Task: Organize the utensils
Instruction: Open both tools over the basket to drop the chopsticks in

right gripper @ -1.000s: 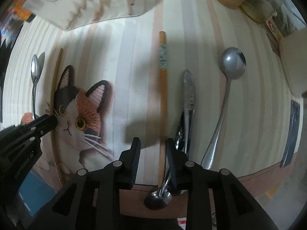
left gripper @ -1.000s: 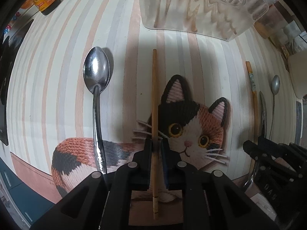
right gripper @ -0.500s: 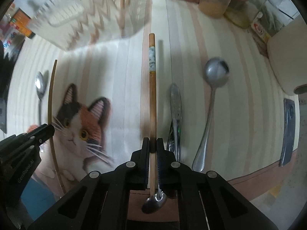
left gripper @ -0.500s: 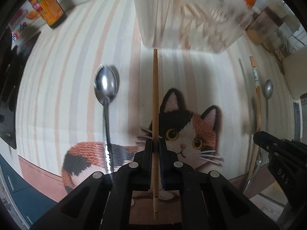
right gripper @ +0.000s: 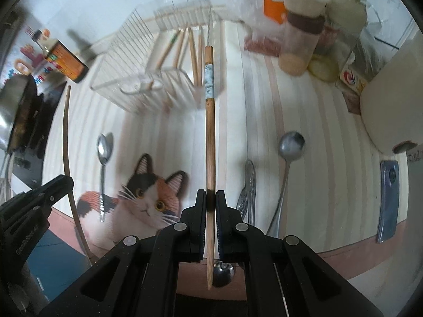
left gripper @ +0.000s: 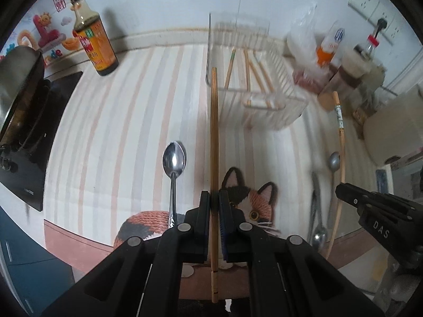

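Striped cloth point(left gripper: 127, 137): each gripper's fingers clamp one chopstick point(left gripper: 214, 142) point(right gripper: 210, 142); three spoons lie below.

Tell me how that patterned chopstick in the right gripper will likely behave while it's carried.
The patterned chopstick looks thin and stiff, probably light. The right gripper pinches it near one end, so the long front may pivot or droop. Its smooth round shaft could slip, and likely rolls if dropped.

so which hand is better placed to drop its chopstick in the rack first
Left, though only slightly. Both tongs are shut on a chopstick. In its own view the left chopstick has its tip overlapping the rack corner, while the right chopstick points just beside the rack's edge.
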Motion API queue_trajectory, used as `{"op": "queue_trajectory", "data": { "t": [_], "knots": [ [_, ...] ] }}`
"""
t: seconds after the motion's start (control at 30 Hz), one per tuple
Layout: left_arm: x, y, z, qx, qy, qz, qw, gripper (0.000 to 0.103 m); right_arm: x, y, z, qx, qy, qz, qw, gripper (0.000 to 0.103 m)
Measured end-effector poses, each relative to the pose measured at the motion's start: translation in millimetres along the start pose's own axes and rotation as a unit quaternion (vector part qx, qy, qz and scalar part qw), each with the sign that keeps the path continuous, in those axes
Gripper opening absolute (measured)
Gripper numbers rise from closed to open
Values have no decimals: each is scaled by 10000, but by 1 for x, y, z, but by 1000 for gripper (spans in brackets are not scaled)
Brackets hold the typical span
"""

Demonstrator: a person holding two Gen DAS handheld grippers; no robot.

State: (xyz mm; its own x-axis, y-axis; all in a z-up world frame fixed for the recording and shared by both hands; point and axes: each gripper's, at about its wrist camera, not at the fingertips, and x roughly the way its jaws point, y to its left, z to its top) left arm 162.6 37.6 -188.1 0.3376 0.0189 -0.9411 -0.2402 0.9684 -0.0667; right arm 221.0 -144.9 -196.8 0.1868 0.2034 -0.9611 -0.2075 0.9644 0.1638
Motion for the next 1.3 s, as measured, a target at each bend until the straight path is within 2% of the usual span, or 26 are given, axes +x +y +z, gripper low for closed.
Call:
{"op": "queue_trajectory", "data": {
  "t": [0.2, 0.4, 0.67, 0.8, 0.93, 1.13, 1.3],
  "knots": [
    [-29, -4, 17, 15, -388, -85, 9992, 4, -14, 9, 22, 22, -373, 203, 9991, 7],
    [-55, -4, 50, -66, -720, -347, 9968, 4, -40, 8, 52, 48, -712, 495, 9962, 7],
    [-60, -12, 132, -180, -722, -930, 9929, 4, -40, 5, 117, 313, -753, 1083, 9908, 7],
    [-39, -18, 179, -226, -503, -1040, 9930, 4, -23, 5, 162, 425, -687, 1114, 9905, 7],
    [11, -19, 220, -388, 38, -1131, 9928, 4, 8, 9, 202, 515, -444, 1072, 9919, 7],
    [76, -16, 248, -452, 711, -964, 9918, 4, 64, 14, 236, 611, -6, 970, 9934, 7],
    [104, -14, 253, -473, 987, -874, 9901, 4, 95, 22, 242, 465, 255, 835, 9951, 7]
  ]
}}
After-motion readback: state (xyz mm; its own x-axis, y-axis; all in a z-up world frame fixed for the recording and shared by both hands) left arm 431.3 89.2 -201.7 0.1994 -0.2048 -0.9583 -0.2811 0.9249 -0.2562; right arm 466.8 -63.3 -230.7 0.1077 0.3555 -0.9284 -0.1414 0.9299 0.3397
